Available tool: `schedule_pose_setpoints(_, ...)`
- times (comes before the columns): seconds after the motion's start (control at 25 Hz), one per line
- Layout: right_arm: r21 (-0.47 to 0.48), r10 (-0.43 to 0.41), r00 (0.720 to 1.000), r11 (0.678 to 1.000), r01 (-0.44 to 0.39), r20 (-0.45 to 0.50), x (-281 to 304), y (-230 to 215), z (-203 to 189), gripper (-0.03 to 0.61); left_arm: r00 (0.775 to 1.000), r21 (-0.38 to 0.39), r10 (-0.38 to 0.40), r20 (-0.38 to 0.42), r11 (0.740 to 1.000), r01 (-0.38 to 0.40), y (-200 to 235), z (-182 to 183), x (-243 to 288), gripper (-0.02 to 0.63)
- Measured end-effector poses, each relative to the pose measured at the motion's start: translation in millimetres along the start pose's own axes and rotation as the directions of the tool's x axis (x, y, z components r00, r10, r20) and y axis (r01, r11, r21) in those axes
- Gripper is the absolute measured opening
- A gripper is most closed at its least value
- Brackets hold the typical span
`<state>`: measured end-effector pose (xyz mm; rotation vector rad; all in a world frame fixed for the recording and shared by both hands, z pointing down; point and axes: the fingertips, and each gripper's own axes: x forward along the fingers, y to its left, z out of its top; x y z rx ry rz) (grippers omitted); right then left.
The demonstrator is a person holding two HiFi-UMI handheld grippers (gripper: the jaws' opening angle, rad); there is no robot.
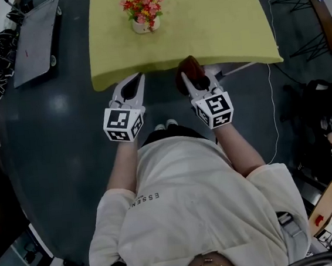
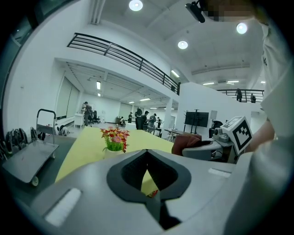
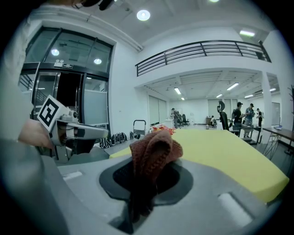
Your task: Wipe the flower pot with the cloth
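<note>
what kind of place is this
Likely a big open lab or workshop hall: a railed mezzanine overhead, people far back, and a flat cart on the floor.

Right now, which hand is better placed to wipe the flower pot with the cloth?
Right. The right gripper has its jaws shut on the cloth; the left gripper is shut and empty. Both are at the table's near edge, short of the flower pot.
</note>
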<state>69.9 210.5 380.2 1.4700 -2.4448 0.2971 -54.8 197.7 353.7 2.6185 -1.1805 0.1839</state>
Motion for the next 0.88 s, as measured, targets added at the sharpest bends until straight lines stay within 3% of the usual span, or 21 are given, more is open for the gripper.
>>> schedule_pose_setpoints(0.32, -0.019, -0.012, 1.0, 1.0, 0.012, 0.006, -10, -4, 7, 0.055, 0.998, 0.073, 0.012, 0.068, 0.997, -0.017, -9, 22, -6, 0.015)
schedule_pose_setpoints(0.68, -0.064, 0.007, 1.0, 0.998, -0.007, 0.001, -11, 1, 12, 0.055, 0.994, 0.083, 0.062, 0.092, 0.994, -0.069, 2, 33, -13, 0.015)
schedule_pose_setpoints(0.88, -0.072, 0.017, 1.0, 0.997, -0.018, -0.008, -11, 4, 5, 0.055, 0.994, 0.08, 0.055, 0.09, 0.995, -0.062, -2, 27, -15, 0.015)
